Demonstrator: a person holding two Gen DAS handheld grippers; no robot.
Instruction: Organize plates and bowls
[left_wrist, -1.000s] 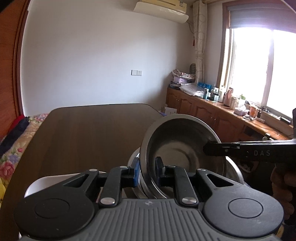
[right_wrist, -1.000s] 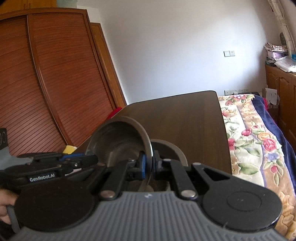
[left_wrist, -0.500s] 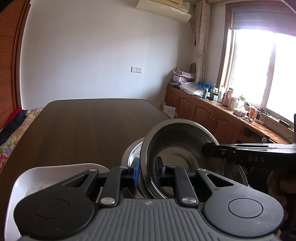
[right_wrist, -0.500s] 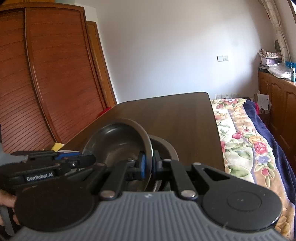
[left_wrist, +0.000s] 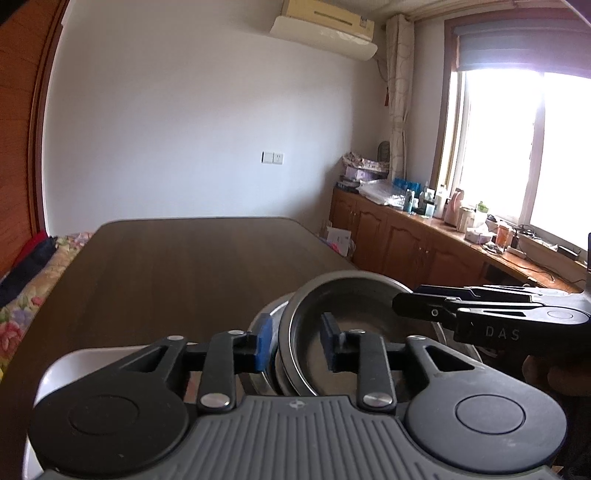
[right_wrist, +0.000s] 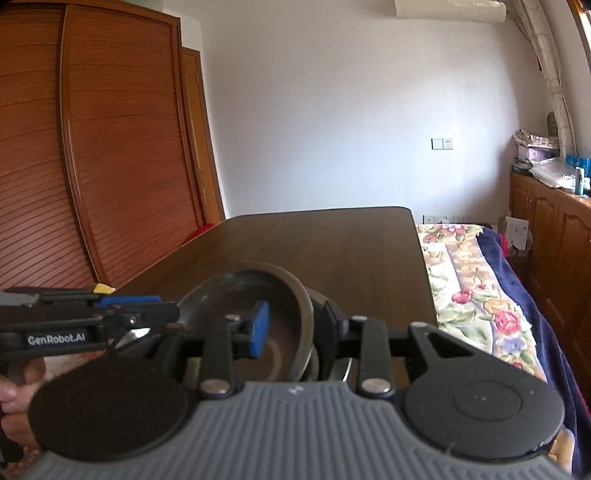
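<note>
While both sets of jaws are opening, the steel bowl (left_wrist: 343, 325) sits nested in the bowls beneath, near the table's (left_wrist: 177, 266) front right corner. Left gripper (left_wrist: 295, 347) straddles its near rim, pads clear of the metal — right gripper (right_wrist: 295, 328) does likewise on the opposite rim. White tray (left_wrist: 77, 365) just left; beyond, bare tabletop to the far edge.
</note>
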